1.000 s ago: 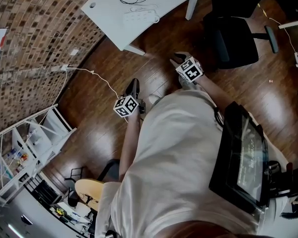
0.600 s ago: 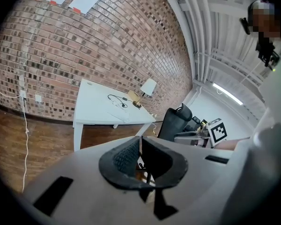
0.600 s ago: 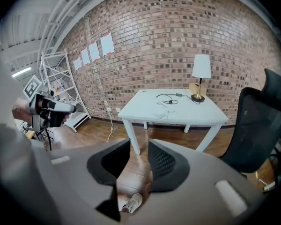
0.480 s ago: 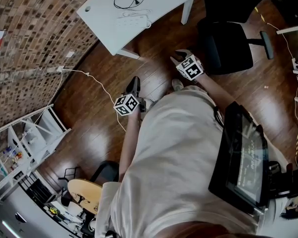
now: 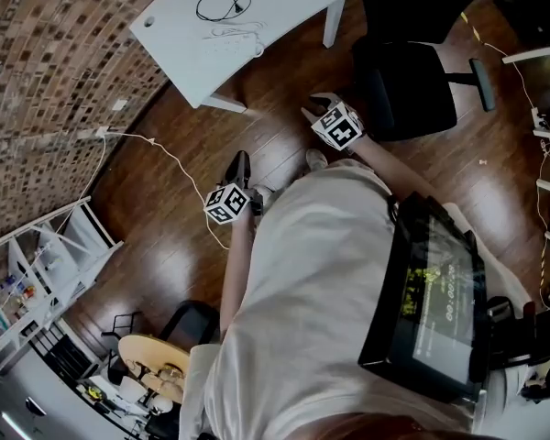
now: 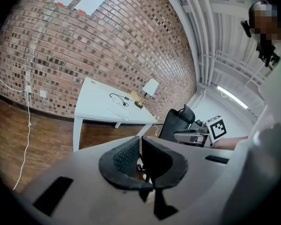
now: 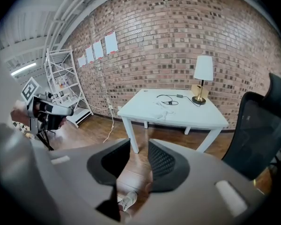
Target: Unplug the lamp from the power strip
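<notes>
A white table [image 5: 284, 12] stands by the brick wall, well ahead of both grippers. On it are a lamp [image 7: 203, 76] with a white shade, a coiled black cable [image 7: 167, 99] and a white power strip [image 5: 227, 44]. The lamp [image 6: 149, 89] also shows at the table's far end in the left gripper view. My left gripper [image 5: 239, 163] hangs over the wooden floor, its jaws shut with nothing in them. My right gripper [image 5: 313, 108] is further forward and to the right, open and empty. Both point down toward the floor in front of the table.
A black office chair [image 5: 412, 76] stands right of the table, close to my right gripper. A white cable [image 5: 156, 149] runs from the wall across the floor. White shelving [image 5: 37, 282] lines the left wall. A round wooden stool [image 5: 156, 365] is behind me.
The table has slid toward the top left of the head view. Both grippers have shifted a little to the left in the picture. Their jaws look unchanged.
</notes>
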A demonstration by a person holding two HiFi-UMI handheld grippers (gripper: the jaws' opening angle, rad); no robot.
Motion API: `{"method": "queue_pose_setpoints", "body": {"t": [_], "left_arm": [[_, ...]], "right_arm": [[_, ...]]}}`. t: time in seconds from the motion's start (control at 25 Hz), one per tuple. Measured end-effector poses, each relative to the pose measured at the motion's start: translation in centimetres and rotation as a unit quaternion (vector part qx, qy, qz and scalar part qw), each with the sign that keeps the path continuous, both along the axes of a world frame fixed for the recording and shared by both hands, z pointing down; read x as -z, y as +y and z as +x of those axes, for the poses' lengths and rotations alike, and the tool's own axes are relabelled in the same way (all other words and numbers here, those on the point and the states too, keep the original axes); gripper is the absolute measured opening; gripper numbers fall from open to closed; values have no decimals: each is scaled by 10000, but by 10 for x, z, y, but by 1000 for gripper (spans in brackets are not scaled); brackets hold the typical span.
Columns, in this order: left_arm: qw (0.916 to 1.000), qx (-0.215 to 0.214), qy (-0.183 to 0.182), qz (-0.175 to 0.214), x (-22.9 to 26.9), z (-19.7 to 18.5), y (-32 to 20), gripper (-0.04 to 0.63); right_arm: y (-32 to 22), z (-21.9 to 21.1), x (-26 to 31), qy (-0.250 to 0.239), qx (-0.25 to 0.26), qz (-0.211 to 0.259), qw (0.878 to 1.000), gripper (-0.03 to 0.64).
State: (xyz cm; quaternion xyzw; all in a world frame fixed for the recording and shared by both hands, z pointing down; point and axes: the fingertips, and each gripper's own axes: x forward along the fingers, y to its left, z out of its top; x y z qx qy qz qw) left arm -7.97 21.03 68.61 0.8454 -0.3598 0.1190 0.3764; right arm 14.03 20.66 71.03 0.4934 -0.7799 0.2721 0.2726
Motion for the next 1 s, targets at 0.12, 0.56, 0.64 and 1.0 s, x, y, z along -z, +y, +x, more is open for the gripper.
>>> {"method": "queue_pose_setpoints", "body": {"t": [0.12, 0.56, 0.64, 1.0], "left_arm": [[10000, 18, -14, -21, -1, -1, 2, 6], [9999, -122, -21, -33, 1, -6, -8, 5], [9999, -144, -16, -36, 2, -10, -10, 6], [9997, -221, -25, -36, -1, -19, -18, 6]], "right_arm": [[1, -1, -1, -39, -13, -25, 10000, 114], [-5, -17, 0, -93, -34, -26, 9999, 114], [-7, -22, -1, -92, -24, -33, 9999, 114], [-11, -33, -5, 66, -94, -82, 9999, 114]]}}
